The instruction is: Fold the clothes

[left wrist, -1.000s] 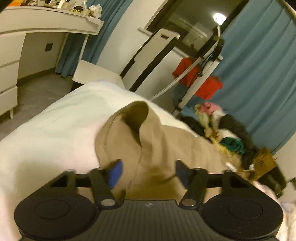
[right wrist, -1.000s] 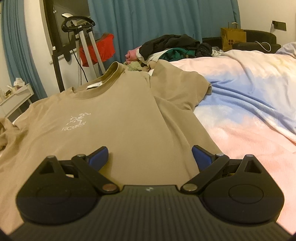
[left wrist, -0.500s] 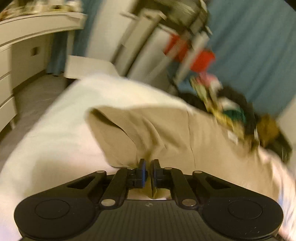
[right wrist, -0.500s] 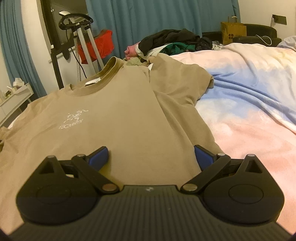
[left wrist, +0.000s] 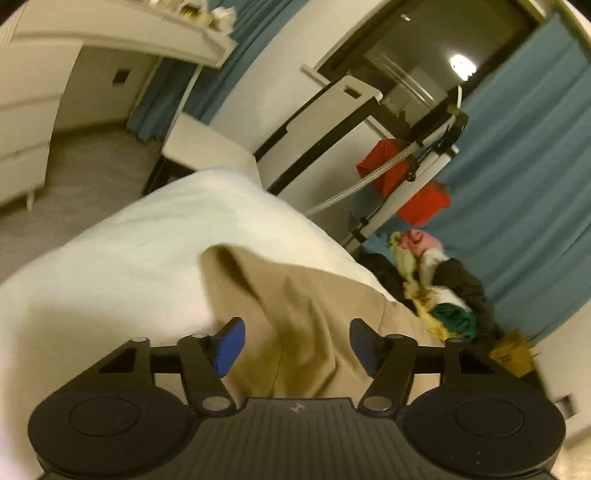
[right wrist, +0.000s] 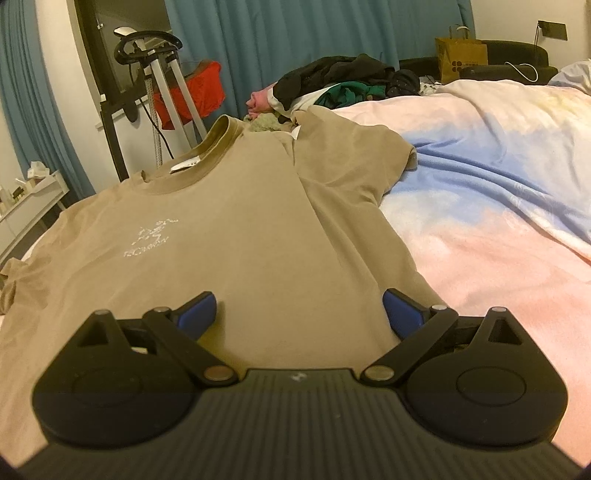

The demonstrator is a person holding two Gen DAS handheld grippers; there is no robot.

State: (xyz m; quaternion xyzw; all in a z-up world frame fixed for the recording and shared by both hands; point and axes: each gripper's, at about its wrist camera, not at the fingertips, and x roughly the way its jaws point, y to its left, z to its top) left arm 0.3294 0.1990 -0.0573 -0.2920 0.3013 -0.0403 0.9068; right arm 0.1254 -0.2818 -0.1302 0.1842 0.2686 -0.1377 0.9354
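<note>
A tan T-shirt lies front-up, spread flat on the bed, its collar toward the far edge and a small white logo on the chest. One sleeve rests out over the pink and blue duvet; the other sleeve lies rumpled and folded in on itself near the bed's white side edge.

The left claw is released, its blue pads spread wide on either side of the bunched sleeve, gripping nothing. The right claw is also released, pads wide apart above the shirt's lower part, holding nothing.

Past the far edge of the bed sits a pile of clothes, and beside it a stand with a red garment before blue curtains. A brown paper bag stands farther back.
</note>
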